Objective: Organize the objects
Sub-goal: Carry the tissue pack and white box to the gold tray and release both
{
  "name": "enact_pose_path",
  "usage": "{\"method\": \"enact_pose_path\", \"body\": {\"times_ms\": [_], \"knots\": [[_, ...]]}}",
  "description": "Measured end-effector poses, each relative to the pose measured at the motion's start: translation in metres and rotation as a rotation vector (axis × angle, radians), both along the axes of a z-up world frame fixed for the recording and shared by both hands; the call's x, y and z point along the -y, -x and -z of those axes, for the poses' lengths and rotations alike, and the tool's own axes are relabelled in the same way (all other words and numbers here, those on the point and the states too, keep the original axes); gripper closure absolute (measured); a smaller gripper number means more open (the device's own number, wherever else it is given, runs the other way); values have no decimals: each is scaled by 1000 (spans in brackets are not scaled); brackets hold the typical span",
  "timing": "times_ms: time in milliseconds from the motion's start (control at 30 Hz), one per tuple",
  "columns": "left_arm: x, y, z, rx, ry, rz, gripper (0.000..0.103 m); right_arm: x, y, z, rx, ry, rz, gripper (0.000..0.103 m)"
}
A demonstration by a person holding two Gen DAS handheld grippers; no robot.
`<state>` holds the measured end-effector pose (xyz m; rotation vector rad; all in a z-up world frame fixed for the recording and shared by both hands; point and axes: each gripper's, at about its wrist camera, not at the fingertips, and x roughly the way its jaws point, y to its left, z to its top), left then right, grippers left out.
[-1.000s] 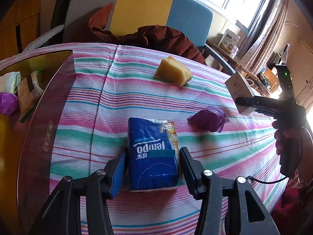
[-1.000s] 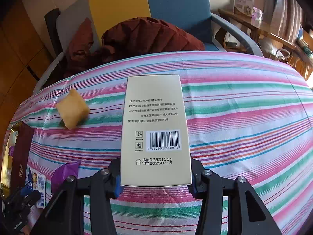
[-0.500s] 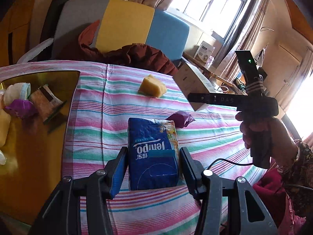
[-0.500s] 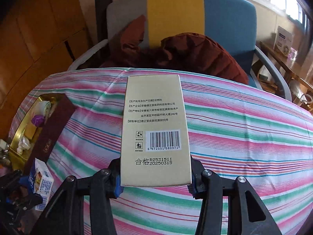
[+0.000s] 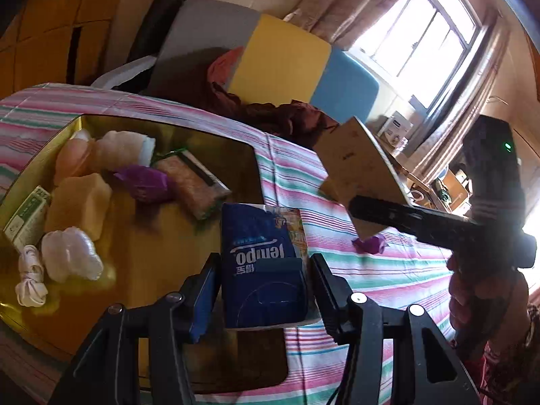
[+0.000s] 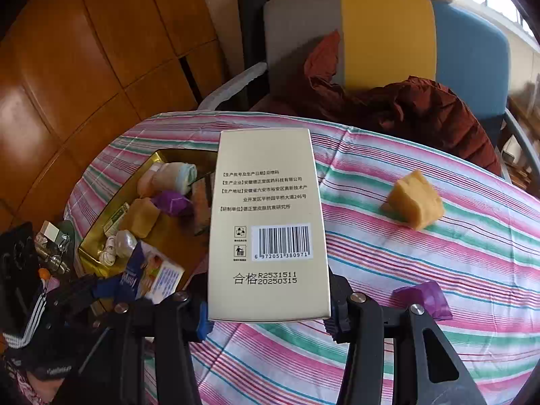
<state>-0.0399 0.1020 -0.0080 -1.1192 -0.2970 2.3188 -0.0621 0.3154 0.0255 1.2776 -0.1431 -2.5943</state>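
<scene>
My left gripper [image 5: 265, 285] is shut on a blue Tempo tissue pack [image 5: 261, 263] and holds it in the air over the near right edge of the gold tray [image 5: 216, 135]. The tray holds several small items. My right gripper [image 6: 270, 307] is shut on a cream box with a barcode [image 6: 266, 222], held above the striped tablecloth [image 6: 438, 253] to the right of the tray [image 6: 153, 163]. The box [image 5: 357, 168] and right gripper also show in the left wrist view. The left gripper with the tissue pack [image 6: 152, 276] shows at lower left of the right wrist view.
A yellow sponge block [image 6: 415, 204] and a purple wrapper [image 6: 425, 298] lie on the cloth right of the tray. A grey, yellow and blue armchair [image 6: 384, 33] with a dark red jacket [image 6: 422, 108] stands behind the table. A wooden wall is at the left.
Both grippers have swung left toward the gold tray with their loads. The tissue pack was lifted off the cloth and now hangs over the tray's edge. The box has come beside the tray.
</scene>
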Motion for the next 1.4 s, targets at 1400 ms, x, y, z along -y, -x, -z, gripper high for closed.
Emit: {"method": "enact_pose_path", "body": {"times_ms": [1400], "knots": [[151,30,6,115,-214,-505,43,140,18,39,158,-103,53,43]]}}
